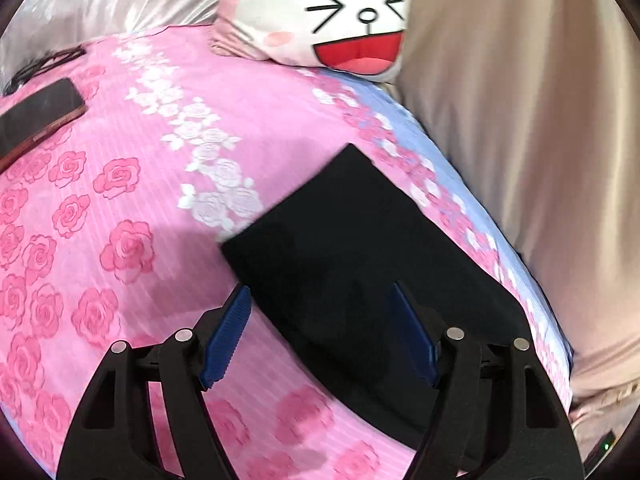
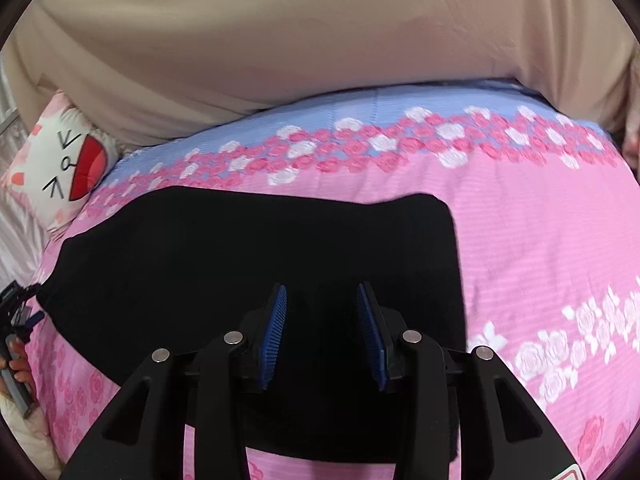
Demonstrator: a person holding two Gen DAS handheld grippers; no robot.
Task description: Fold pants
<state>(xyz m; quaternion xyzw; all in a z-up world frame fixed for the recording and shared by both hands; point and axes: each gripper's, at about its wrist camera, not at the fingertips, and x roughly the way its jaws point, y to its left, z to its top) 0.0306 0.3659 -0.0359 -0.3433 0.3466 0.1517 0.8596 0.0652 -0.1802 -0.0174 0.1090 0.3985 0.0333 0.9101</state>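
The right gripper [image 2: 322, 334] hangs over the black pants [image 2: 224, 256], its two blue ribbed fingers [image 2: 274, 336] standing apart with only dark cloth seen between and beneath them; the pads press on nothing. The pants lie folded flat on the pink rose-printed bedspread [image 2: 540, 248], reaching ahead of the fingers and well out to their left, with a rounded corner ahead and to the right. Beyond the pants runs a blue band of the spread with pink and white roses, and behind it a beige quilt [image 2: 280, 40]. Far left of the fingers sit a cartoon-face pillow [image 2: 60, 168] and the left gripper [image 2: 20, 312], held in a hand [image 2: 18, 368].
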